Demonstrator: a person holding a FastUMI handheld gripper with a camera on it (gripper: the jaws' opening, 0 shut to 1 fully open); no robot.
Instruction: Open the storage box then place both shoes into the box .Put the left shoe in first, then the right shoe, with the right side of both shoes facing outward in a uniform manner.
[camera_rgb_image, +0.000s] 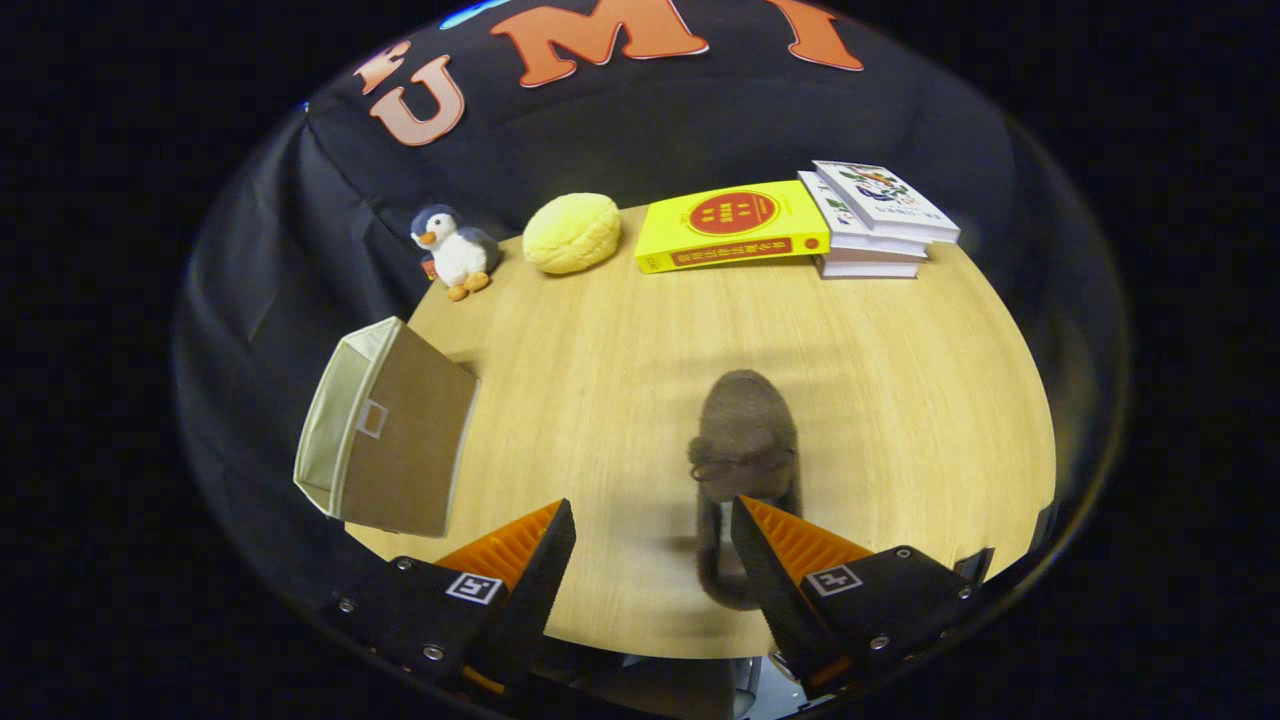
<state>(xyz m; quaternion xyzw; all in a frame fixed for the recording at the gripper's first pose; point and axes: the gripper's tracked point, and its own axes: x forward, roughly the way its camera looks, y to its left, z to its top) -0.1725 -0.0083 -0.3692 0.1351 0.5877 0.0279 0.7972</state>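
A brown fuzzy shoe lies on the wooden table, toe pointing away, its heel end right beside the inner face of the right finger. My gripper is open; the gap between the fingers holds only bare table, and the shoe sits toward the right finger, apart from the left finger. The beige storage box stands at the table's left edge, ahead and left of the left finger, its top open and a small tag window on its brown side.
Along the far edge sit a plush penguin, a yellow bun-shaped cushion, a yellow book and a stack of white books. Black cloth walls surround the table.
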